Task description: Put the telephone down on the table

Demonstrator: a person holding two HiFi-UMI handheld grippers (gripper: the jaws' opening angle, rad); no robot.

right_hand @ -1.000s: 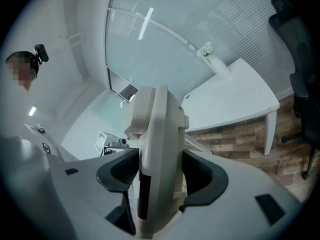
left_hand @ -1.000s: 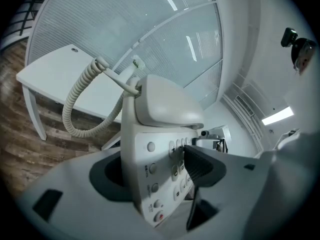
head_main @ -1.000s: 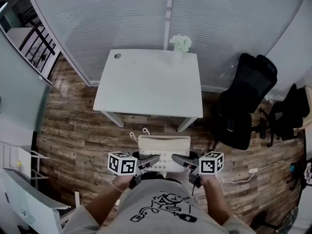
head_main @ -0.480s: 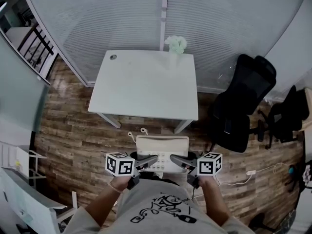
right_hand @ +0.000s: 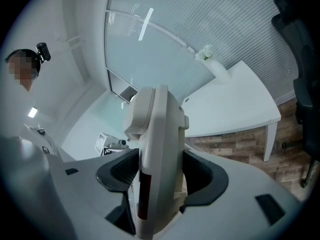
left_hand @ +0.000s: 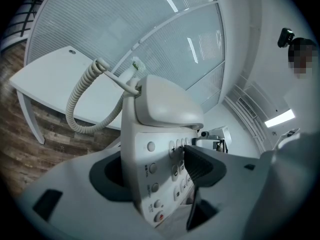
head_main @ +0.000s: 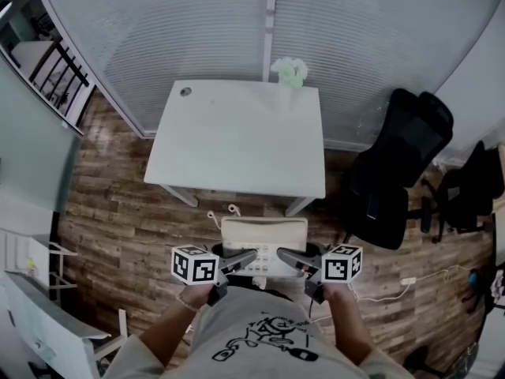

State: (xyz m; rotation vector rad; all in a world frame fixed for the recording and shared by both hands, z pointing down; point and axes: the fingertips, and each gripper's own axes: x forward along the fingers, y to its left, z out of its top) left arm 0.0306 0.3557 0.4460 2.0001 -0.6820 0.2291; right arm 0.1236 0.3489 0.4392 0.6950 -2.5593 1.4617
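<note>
A white desk telephone (head_main: 263, 239) with its handset on top hangs in the air over the wooden floor, just short of the white table's (head_main: 237, 144) near edge. My left gripper (head_main: 243, 260) is shut on its left side and my right gripper (head_main: 289, 259) is shut on its right side. In the left gripper view the telephone's keypad face (left_hand: 152, 154) sits between the jaws of my left gripper (left_hand: 155, 170), and its coiled cord (left_hand: 79, 101) loops down at the left. In the right gripper view the telephone's edge (right_hand: 161, 144) stands upright between the dark pads of my right gripper (right_hand: 159, 178).
A white vase with pale flowers (head_main: 290, 73) stands at the table's far edge, and a small round hole (head_main: 185, 91) marks its far left corner. A black office chair (head_main: 398, 168) stands right of the table. Frosted glass walls lie behind. A white shelf unit (head_main: 35, 298) stands at the left.
Both grippers have carried the telephone a little nearer to the table's front edge. The grip on it looks the same.
</note>
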